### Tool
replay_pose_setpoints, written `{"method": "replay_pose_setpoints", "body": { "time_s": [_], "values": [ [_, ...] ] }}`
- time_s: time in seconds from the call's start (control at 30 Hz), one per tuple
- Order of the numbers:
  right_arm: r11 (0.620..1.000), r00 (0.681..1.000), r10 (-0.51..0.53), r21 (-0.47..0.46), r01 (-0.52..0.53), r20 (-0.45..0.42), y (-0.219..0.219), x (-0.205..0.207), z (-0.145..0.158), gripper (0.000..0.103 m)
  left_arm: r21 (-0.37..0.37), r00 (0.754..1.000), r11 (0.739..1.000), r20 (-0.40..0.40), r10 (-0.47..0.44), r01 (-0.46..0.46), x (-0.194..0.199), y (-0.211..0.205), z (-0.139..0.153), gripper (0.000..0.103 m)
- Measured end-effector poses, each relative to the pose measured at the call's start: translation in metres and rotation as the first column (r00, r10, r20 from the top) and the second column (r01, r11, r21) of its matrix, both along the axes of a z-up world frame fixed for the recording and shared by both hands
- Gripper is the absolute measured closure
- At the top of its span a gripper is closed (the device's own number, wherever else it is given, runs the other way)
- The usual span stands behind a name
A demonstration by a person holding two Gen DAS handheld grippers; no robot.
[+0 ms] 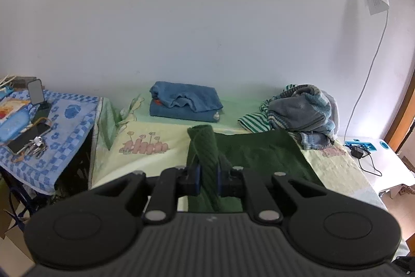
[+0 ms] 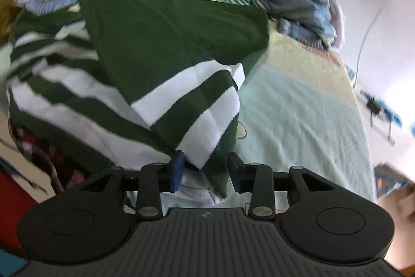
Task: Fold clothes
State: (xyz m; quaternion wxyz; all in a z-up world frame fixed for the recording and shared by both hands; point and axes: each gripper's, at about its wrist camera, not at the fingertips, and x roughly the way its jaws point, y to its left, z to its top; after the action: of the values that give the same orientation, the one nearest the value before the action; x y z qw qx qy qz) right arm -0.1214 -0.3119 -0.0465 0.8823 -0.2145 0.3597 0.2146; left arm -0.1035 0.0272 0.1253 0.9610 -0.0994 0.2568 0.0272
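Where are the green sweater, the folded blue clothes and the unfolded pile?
green sweater (image 2: 160,43): right wrist view, plain green body panel.
folded blue clothes (image 1: 185,101): left wrist view, top of the stack.
unfolded pile (image 1: 298,110): left wrist view, grey garment on top.

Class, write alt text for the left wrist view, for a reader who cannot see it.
The left hand-held gripper is shut on a bunched fold of a dark green garment lying on a pale bed. Behind it are folded blue clothes and an unfolded pile against the wall.
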Motion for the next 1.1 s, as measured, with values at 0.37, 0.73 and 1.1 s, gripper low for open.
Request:
{"method": "replay_pose_setpoints", "body": {
  "time_s": [0.37,0.73,1.1],
  "values": [
    [1.0,0.999,0.008,0.03,-0.01,0.04,-0.007,0.007,0.009,0.096,0.004,0.998,0.999,0.026,0.052,-0.052,-0.018,0.009,0.008,0.096],
    [0.982,0.984,0.18,0.061,-0.181,0.015,0.011,0.001,0.014,0.095,0.013,0.985,0.986,-0.026,0.169,-0.169,-0.032,0.036,-0.005,0.096],
    [0.973,0.97,0.231,0.041,-0.228,-0.071,0.026,0.003,0.003,0.091,0.018,0.967,0.974,-0.113,0.227,-0.226,-0.036,0.06,-0.036,0.096]
  ]
}}
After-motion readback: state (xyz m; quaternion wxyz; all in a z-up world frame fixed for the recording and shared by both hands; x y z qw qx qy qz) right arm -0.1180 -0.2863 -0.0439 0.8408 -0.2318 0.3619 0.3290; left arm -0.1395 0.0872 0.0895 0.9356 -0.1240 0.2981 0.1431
